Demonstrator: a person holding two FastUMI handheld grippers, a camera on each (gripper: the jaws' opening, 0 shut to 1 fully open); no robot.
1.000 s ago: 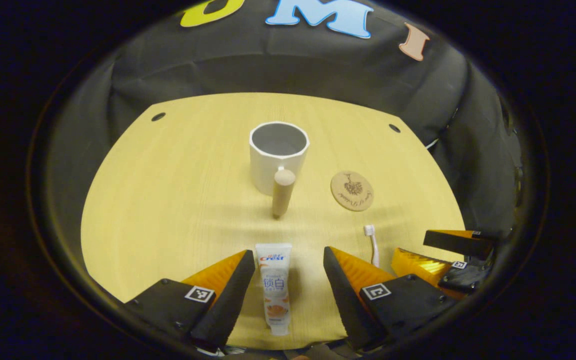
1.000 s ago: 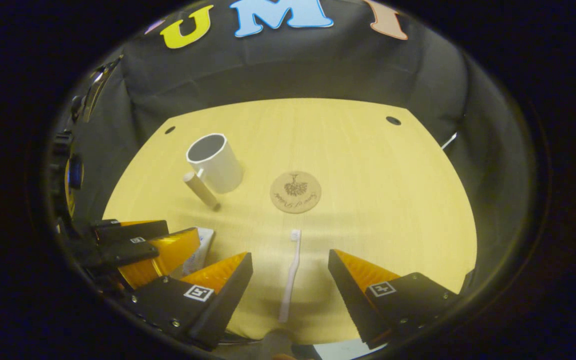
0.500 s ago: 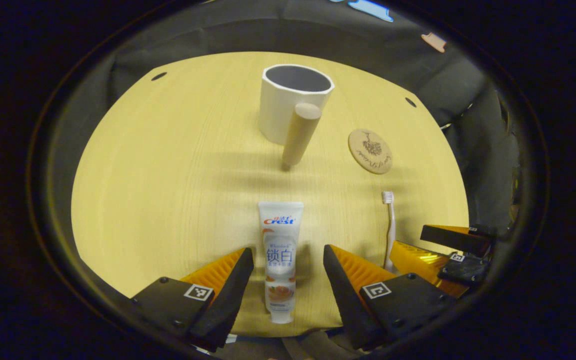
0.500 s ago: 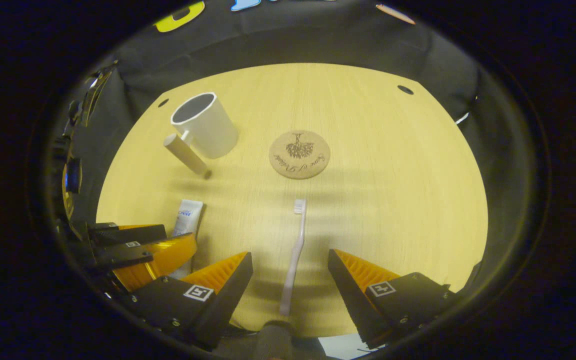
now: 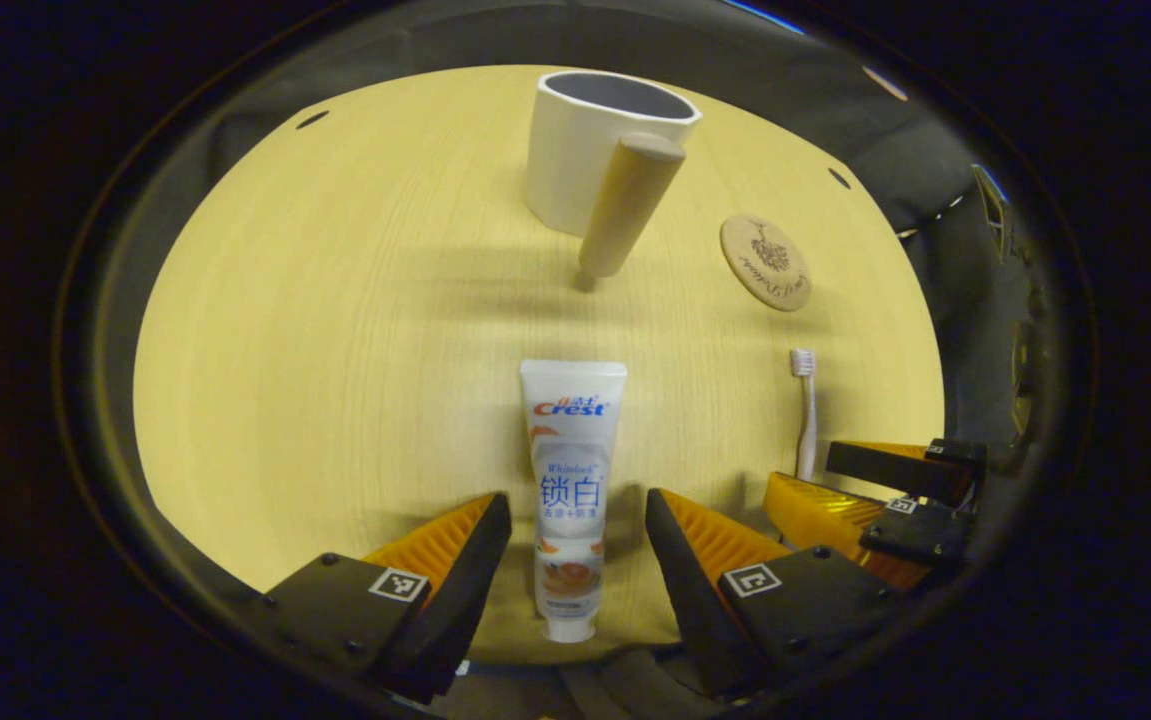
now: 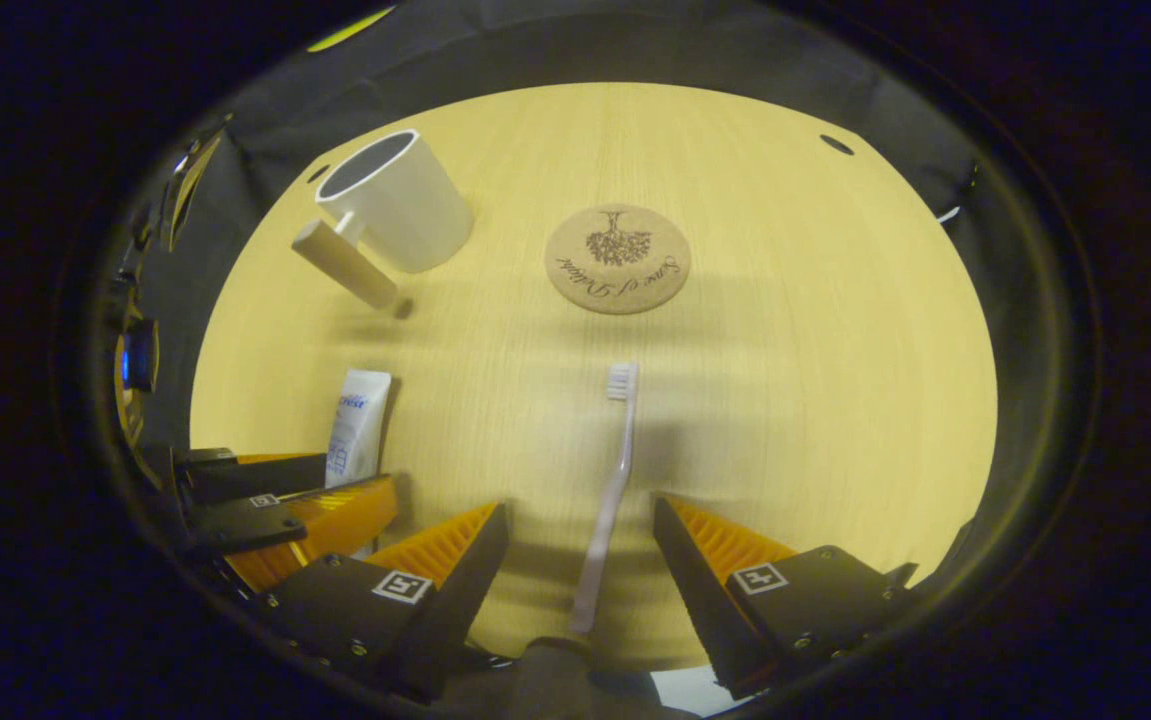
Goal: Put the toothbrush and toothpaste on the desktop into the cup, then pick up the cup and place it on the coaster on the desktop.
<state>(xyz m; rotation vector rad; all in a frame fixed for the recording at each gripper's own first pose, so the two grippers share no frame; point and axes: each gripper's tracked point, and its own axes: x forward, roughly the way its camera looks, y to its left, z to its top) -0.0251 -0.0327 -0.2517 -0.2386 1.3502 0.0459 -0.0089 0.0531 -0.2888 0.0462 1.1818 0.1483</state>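
Overhead, black cloth walls enclose a pale wood desktop with small dark holes near its far corners. Far back stands the white cup with its wooden handle, the cork coaster nearby. Toothpaste lies between the parted left gripper fingers; toothbrush lies between the parted right gripper fingers.

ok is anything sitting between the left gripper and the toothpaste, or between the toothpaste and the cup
Nothing visible stands in the way. The left gripper is open with the toothpaste lying flat between its fingers. From the tube to the cup there is bare desktop; the cup's wooden handle sticks out toward the tube, so come in over the rim.
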